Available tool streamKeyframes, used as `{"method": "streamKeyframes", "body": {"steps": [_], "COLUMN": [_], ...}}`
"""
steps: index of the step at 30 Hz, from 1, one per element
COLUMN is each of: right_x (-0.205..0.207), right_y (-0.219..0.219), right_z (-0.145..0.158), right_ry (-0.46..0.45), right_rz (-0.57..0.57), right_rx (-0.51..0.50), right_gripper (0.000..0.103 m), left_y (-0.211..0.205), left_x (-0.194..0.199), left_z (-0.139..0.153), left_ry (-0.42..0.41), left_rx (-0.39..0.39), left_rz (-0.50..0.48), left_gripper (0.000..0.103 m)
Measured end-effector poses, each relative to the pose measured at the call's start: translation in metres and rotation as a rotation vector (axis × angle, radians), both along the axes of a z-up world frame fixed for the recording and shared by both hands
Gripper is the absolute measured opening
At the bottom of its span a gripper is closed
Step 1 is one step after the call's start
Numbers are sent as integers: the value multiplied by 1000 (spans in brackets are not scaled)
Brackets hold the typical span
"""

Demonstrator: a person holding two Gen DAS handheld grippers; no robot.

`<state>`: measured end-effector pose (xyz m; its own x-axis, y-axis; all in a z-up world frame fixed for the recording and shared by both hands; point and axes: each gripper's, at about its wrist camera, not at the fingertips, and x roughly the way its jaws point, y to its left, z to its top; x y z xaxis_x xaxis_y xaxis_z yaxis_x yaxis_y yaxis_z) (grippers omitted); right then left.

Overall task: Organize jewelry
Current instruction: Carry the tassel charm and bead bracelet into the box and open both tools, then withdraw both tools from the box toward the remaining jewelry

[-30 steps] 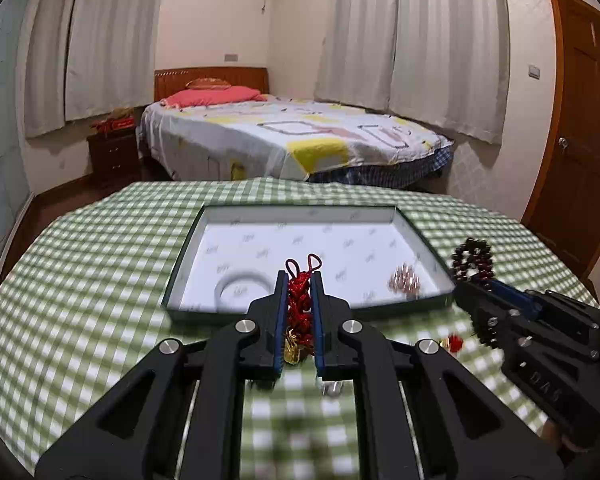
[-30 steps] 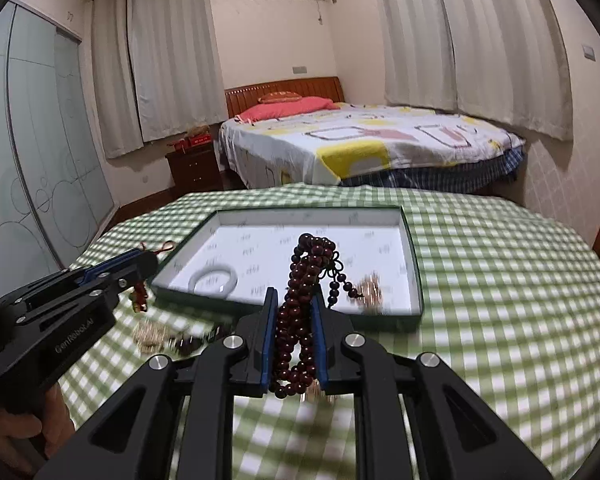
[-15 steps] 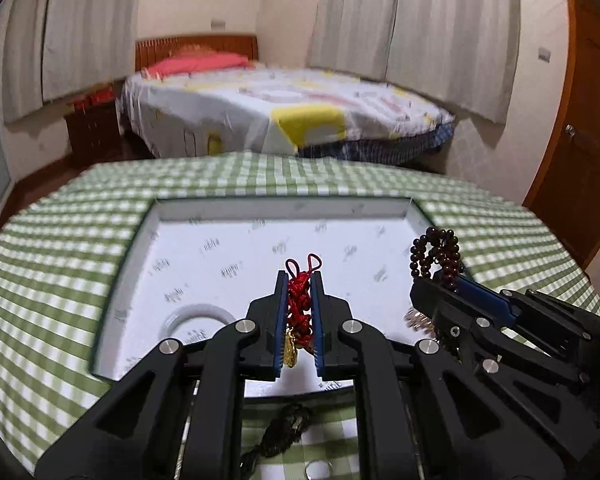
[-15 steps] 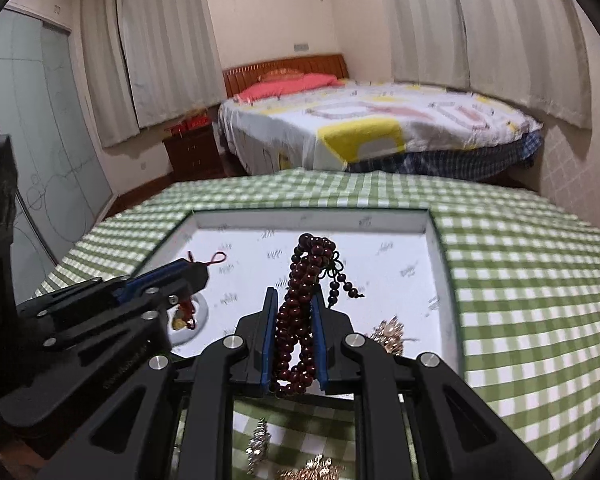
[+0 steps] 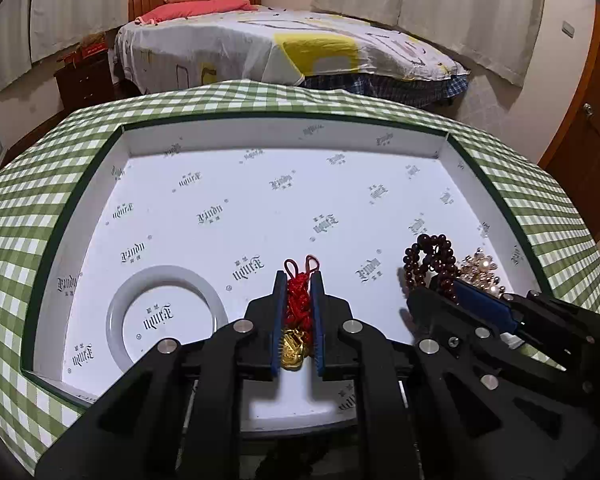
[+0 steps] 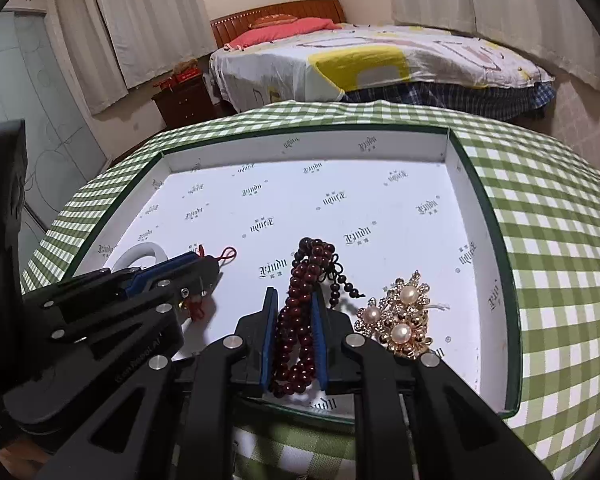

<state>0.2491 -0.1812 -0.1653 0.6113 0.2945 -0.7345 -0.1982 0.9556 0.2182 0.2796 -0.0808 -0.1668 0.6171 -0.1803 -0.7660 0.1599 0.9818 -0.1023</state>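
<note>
The surface (image 5: 28,184) under its green checked cloth carries a shallow white tray (image 5: 448,148) with a dark green rim, and everything here is placed against that tray. Most of its floor is bare: the whole far half and the middle lie open, so there is plenty of room to set things down without crowding.

Inside the tray, near its front left corner, a white bangle (image 5: 116,312) lies flat. Near the front right, a gold and pearl brooch (image 6: 400,316) rests close to the right wall but apart from it. Those two look already sorted.

The left gripper (image 5: 298,316) hangs over the tray's front middle, its jaws closed tight on a red knotted charm (image 5: 298,300) with a gold piece at its lower end. The right gripper (image 6: 292,332) hangs over the front of the tray, just left of the brooch, its jaws clamped on a dark red bead strand (image 6: 300,292).

What seems left is to release both pieces onto the floor. The front wall sits right under both grippers, so a release too far back could drop a piece on the rim. The beads hang near the brooch and may tangle with it.
</note>
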Motion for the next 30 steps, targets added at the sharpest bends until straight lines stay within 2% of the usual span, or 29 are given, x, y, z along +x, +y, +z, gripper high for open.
{"method": "streamKeyframes", "body": {"steps": [2, 5, 8, 10, 15, 24, 30], "right_x": [0, 0, 0, 0, -1, -6, -15], "right_y": [1, -1, -5, -7, -7, -13, -12], "right_z": [0, 0, 0, 0, 3, 16, 21], "right_ry": [3, 3, -2, -4, -15, -59, -82], "right_rz": [4, -1, -13, -15, -14, -29, -36], "right_rx": [-1, -2, 6, 10, 4, 16, 10], "right_gripper": [23, 27, 35, 36, 37, 42, 42], "left_y": [0, 3, 8, 13, 14, 19, 20], "left_x": [1, 1, 0, -1, -5, -12, -22], "left_z": [0, 0, 2, 3, 7, 22, 33], "left_ry": [2, 1, 4, 4, -7, -58, -109], "left_rx": [-6, -5, -18, -38, -32, -50, -44], "left_rz": [2, 8, 25, 29, 27, 26, 29], "left_gripper": [20, 25, 38, 42, 46, 61, 63]}}
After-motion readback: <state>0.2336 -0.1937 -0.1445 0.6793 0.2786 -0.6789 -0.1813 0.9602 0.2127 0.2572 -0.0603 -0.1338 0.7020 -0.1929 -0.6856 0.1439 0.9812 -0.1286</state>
